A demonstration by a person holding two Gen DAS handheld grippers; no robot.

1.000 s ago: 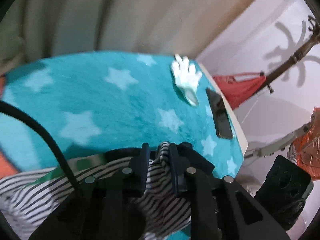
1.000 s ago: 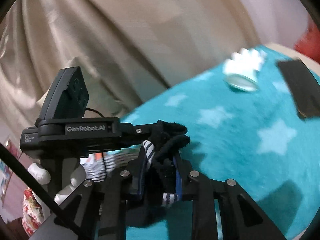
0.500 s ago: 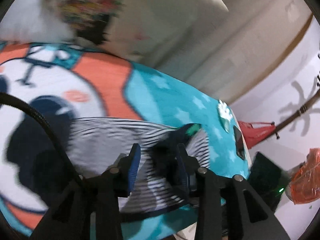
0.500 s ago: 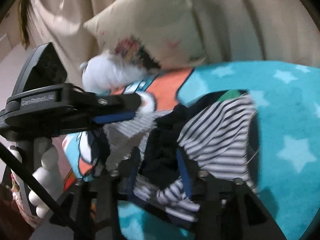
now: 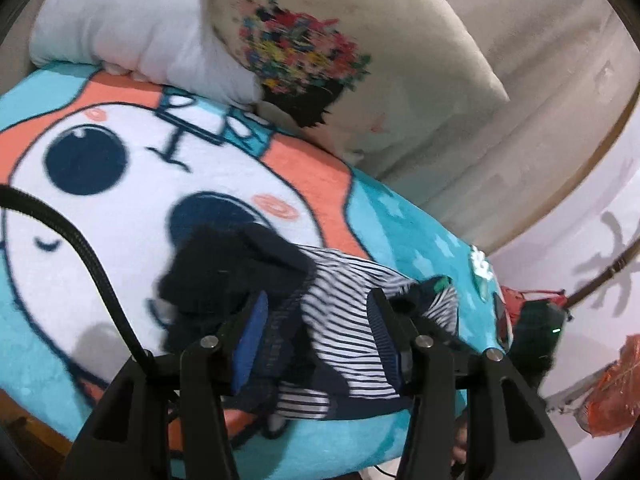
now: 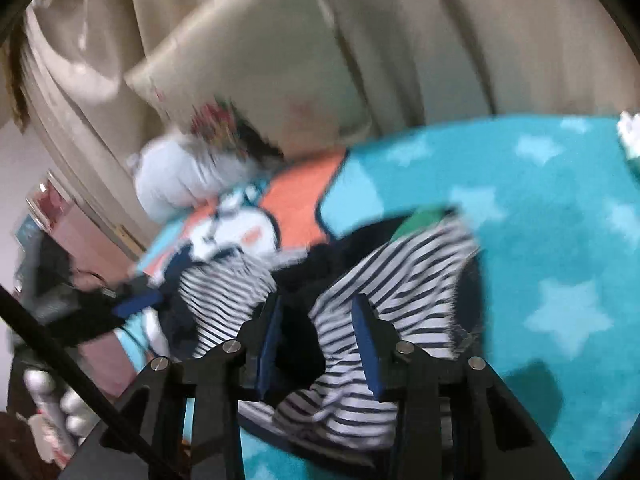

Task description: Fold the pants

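Cloth this soft and light will slump and slide rather than hold a crease, so my judgement is that the striped pants [image 5: 344, 320] are best taken at a firm edge: the dark waistband or a hem, pinched through both layers, not in the loose middle. They lie bunched on the bed's teal blanket [image 5: 420, 236], near its front edge, partly over the cartoon face printed there.

Nearest in the left wrist view, the left hand-held gripper [image 5: 316, 336] tilts down over the heap. Its jaws have just been opening and stand apart, with striped fabric and the dark band lying between the blue pads, which do not look to be pressing on it.

In the right wrist view the right hand-held gripper [image 6: 320, 340] also points down at the pile. Its jaws have just been closing, and striped fabric [image 6: 400, 280] runs between them; motion blur keeps me from telling whether the pads pinch it or merely flank it.

Farther back, a white plush toy [image 5: 132, 28] and a patterned pillow [image 5: 340, 40] rest at the head of the bed, against beige curtains [image 6: 440, 32].
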